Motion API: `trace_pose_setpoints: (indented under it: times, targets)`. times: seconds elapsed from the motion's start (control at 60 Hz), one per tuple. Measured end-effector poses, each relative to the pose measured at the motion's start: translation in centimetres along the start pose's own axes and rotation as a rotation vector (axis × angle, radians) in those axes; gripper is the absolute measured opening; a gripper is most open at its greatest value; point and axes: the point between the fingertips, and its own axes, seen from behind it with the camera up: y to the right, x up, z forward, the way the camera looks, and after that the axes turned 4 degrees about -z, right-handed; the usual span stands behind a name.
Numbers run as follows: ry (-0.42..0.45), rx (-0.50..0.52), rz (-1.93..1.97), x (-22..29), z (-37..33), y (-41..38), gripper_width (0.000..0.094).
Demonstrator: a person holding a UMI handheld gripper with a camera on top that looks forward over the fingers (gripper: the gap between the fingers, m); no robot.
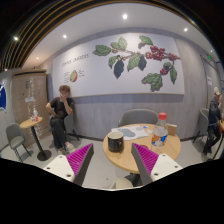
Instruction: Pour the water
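My gripper is open, its two fingers with magenta pads spread wide and nothing between them. Just ahead of the fingers stands a round wooden table. A dark mug sits at the table's near left edge, beyond the fingertips. Farther back on the table stands a clear bottle with a red cap and blue label, next to white papers and a small orange box.
A grey chair stands behind the table. A person sits at a small round table to the left, with a grey chair beside it. Another person sits at the far right. A leaf mural covers the back wall.
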Motion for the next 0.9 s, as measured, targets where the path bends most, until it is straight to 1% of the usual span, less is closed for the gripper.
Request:
trace_pose_setpoints:
  times: [0.083,0.2,0.217,0.233,0.317,0.333,0.367,0.433,0.45,0.467,0.483,0.5,0.583,0.667,0.717,0.8,0.85,0.9]
  targets:
    - [-0.008,-0.016,0.011,-0.3,0.3,0.6,0.0817]
    - [-0.019,-0.006,0.037,-1.7,1.2,1.6,0.0818]
    - [-0.027,-0.006,0.044,-0.7,0.3,1.0,0.0818]
    - [-0.019,-0.002,0.043,-2.1,1.2,2.0,0.0816]
    - [-0.029,-0.015,0.049,-3.4,2.1,3.3,0.0817]
    - [-0.043,-0.02,0.048,-2.9,1.3,3.5,0.0816]
    - [-0.043,-0.035,0.038,-5.2,2.5,5.4,0.0819]
    - [-0.061,-0.08,0.041,-7.2,3.7,8.1,0.0821]
    - [-0.075,-0.095,0.047,-6.5,3.2,8.1,0.082]
    - [-0.069,-0.105,0.048,-8.2,4.3,9.6,0.0819]
    - [-0.084,-0.121,0.055,-7.4,3.9,9.6,0.0816]
    - [-0.077,-0.131,0.054,-9.0,5.0,11.1,0.0815]
    - [-0.076,-0.188,0.046,-10.3,7.4,14.8,0.0814]
    - [-0.042,-0.235,0.04,-9.7,9.1,17.4,0.0816]
    - [-0.018,-0.258,0.033,-10.2,10.8,18.9,0.0817]
    - [0.041,-0.261,0.035,-9.1,12.9,20.0,0.0817]
    - [0.07,-0.247,0.044,-8.3,13.9,20.1,0.0815]
    - [0.12,-0.23,0.042,-7.0,14.6,19.9,0.0814]
